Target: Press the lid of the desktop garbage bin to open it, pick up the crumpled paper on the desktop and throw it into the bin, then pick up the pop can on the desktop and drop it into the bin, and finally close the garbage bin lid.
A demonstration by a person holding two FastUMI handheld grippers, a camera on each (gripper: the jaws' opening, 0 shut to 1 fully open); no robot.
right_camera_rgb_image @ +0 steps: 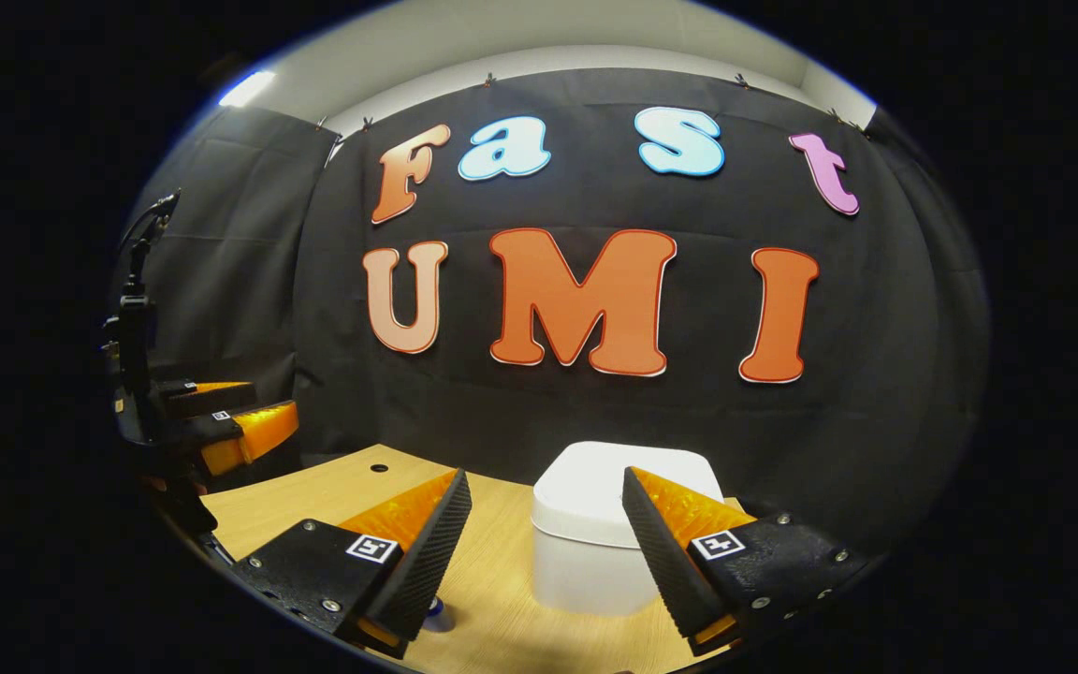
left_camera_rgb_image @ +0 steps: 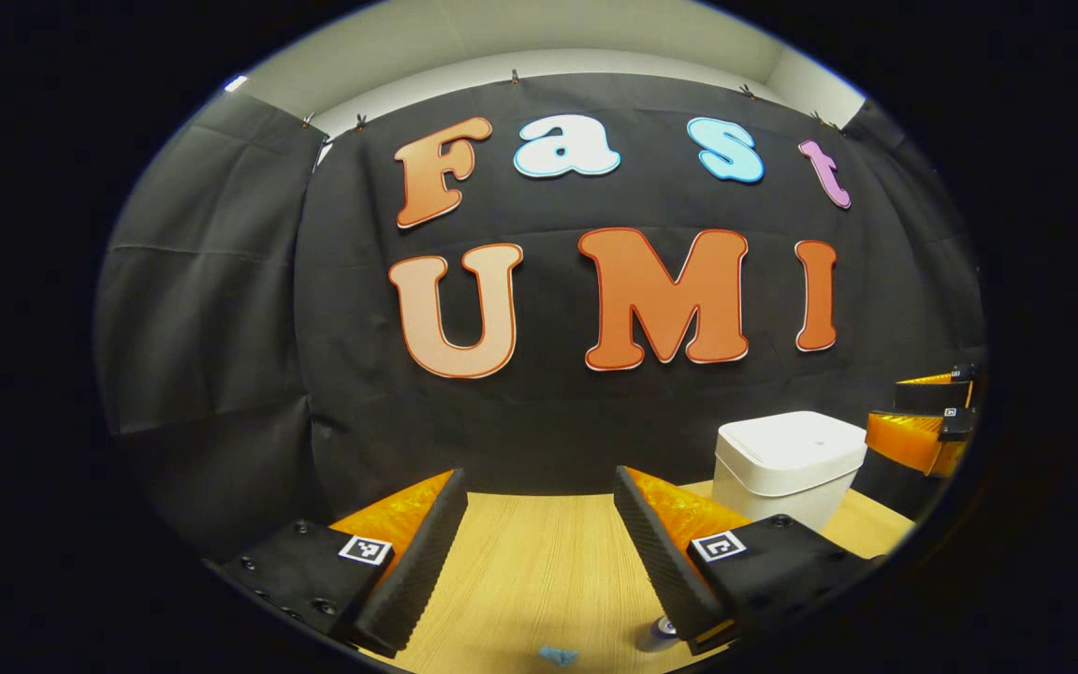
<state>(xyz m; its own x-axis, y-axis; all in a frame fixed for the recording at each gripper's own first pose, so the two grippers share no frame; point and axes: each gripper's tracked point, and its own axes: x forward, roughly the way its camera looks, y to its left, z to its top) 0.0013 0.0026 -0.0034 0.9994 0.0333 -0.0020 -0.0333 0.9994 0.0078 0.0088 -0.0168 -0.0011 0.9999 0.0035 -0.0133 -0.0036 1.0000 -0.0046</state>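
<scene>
The white desktop bin (left_camera_rgb_image: 787, 463) stands at the right on the wooden table, its lid down. In the right gripper view the bin (right_camera_rgb_image: 586, 543) sits just ahead, between and below my open right gripper's (right_camera_rgb_image: 546, 477) fingers. My left gripper (left_camera_rgb_image: 539, 477) is open and holds nothing. The pop can (left_camera_rgb_image: 659, 635) peeks out low beside its right finger. A small blue crumpled scrap (left_camera_rgb_image: 558, 653) lies at the bottom edge. A bit of a round blue-and-white thing (right_camera_rgb_image: 433, 608) shows by the right gripper's left finger. The right gripper (left_camera_rgb_image: 923, 421) hovers beyond the bin.
The light wooden table (right_camera_rgb_image: 314, 496) has a small round hole (right_camera_rgb_image: 379, 466) near its back left. The left gripper (right_camera_rgb_image: 221, 421) hangs over the table's left side, with a dark stand (right_camera_rgb_image: 132, 328) behind it. Black cloth walls close in the back and sides.
</scene>
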